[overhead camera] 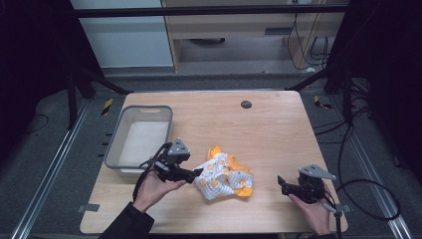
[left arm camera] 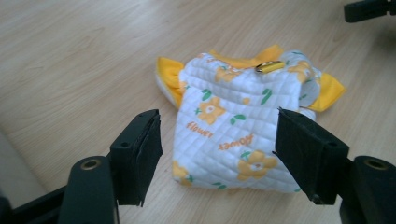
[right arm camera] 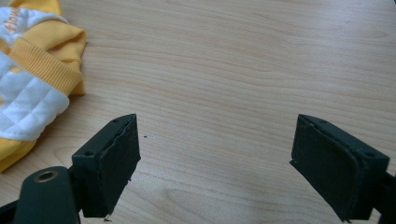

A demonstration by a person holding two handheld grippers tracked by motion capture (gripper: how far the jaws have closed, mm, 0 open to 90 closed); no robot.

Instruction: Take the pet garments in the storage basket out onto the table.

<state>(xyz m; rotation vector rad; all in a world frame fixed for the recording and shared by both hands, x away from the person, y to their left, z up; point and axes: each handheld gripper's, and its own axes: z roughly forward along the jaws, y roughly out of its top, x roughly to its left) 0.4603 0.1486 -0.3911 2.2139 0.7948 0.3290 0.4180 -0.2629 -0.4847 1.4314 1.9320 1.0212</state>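
A small quilted garment (overhead camera: 223,178) lies crumpled on the wooden bench (overhead camera: 268,129), near the middle of the front edge. It is white with orange flowers and green leaves, and its trim is yellow (the word "flower" is printed on it in orange). In the left gripper view a small gold clip (left arm camera: 269,66) sits on the cloth near its far side.

The left gripper (overhead camera: 196,174) is held low over the bench, just at the left side of the garment. Its jaws are spread wide, and in its own view the near part of the garment (left arm camera: 233,135) lies between them; I cannot tell if a jaw touches the cloth.

The right gripper (overhead camera: 281,183) is near the front right corner of the bench, well apart from the garment. Its jaws are also spread wide, with only bare wood between them. In its view the yellow ribbed edge of the garment (right arm camera: 32,70) shows at the upper left.

A grey bin (overhead camera: 115,144) stands at the left edge of the bench, behind the left gripper. A small dark round disc (overhead camera: 246,104) lies near the back edge.
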